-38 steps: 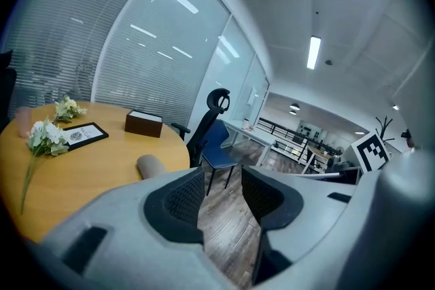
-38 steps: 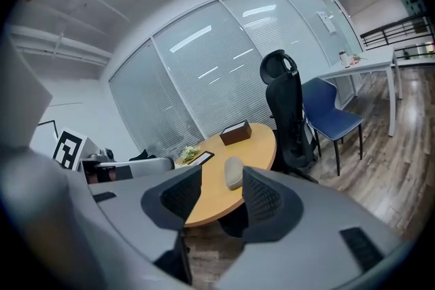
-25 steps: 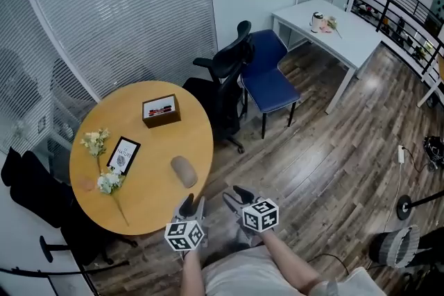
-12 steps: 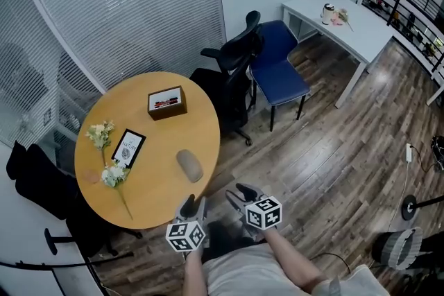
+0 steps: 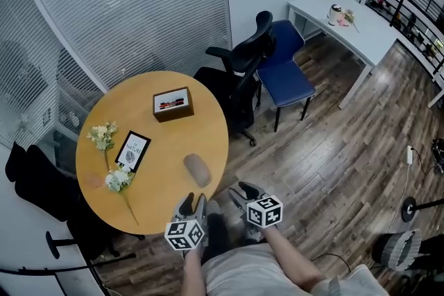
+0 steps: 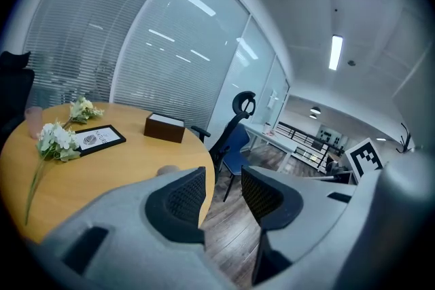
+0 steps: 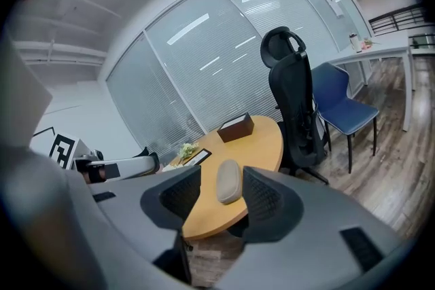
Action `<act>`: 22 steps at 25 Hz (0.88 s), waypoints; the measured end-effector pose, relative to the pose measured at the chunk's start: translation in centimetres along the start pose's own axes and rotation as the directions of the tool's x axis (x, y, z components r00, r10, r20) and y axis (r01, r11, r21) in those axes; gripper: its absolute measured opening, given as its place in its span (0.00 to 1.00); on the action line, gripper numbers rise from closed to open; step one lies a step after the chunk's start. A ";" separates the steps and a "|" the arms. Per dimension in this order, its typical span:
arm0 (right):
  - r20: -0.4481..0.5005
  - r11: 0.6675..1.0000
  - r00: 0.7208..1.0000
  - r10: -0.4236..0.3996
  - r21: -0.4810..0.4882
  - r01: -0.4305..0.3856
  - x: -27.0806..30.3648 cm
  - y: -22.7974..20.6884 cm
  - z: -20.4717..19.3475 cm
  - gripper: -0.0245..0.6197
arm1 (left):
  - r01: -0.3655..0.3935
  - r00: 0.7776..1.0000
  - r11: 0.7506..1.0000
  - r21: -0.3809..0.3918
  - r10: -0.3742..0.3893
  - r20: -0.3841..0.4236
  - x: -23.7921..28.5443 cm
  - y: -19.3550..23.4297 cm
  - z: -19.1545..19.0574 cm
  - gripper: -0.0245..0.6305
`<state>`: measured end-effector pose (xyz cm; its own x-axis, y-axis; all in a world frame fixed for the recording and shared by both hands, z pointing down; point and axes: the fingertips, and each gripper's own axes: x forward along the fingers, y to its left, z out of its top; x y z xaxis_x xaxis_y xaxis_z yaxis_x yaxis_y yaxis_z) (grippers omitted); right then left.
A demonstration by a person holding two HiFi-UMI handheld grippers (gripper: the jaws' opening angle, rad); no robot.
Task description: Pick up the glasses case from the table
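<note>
The right gripper (image 5: 241,192) is open, with nothing inside it. Its two jaws stand apart. In the right gripper view the glasses case (image 7: 228,181) shows in the gap between them, but it is farther off and the jaws do not touch it. The left gripper (image 5: 193,203) is open and empty too. It hangs just beside the right one, past the edge of the table (image 5: 159,190).

In the head view the glasses case (image 5: 197,170) is a small, smooth, gray-brown lump. It lies flat on the round yellow table, near the edge, at about 4 o'clock from the table's middle. From the right gripper it is at about 11 o'clock. From the left gripper it is at about 12 o'clock.

The job has only begun, and the case has not been picked up yet. I think the step now is to reach for it. The right gripper looks lined up best, so it should go straight ahead and keep the case in the middle of the gap. The case is long and round, so the jaws should close across its thin sides, near its middle. If they pinch an end, it may slip out. The jaws should come down low, close gently, then lift straight up.

Nothing is in the way. The flowers (image 5: 114,179) and the little sign (image 5: 132,150) sit at 9 o'clock from the case. The brown box (image 5: 173,104) sits at 11 o'clock.
</note>
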<state>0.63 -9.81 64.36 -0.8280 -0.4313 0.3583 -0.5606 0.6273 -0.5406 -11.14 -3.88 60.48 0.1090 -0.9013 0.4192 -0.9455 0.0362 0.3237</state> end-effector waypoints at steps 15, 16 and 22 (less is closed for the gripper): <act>-0.011 0.998 0.999 -0.052 0.039 0.052 10.7 0.9 3.3 0.31 | 0.045 0.999 0.999 -0.011 -0.046 -0.024 6.1 9.7 6.9 0.27; -0.013 0.998 0.998 -0.055 0.042 0.056 11.4 0.9 3.4 0.31 | 0.049 0.998 0.999 -0.009 -0.049 -0.026 6.6 10.2 7.3 0.27; -0.040 0.995 0.997 -0.065 0.069 0.068 15.0 0.2 3.7 0.32 | 0.066 0.997 0.998 -0.004 -0.066 -0.050 8.6 13.0 8.7 0.27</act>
<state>-11.90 -18.58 66.79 -0.7894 -0.4452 0.4227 -0.6136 0.5506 -0.5660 -25.18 -14.89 60.92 0.1864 -0.8788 0.4392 -0.9350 -0.0214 0.3539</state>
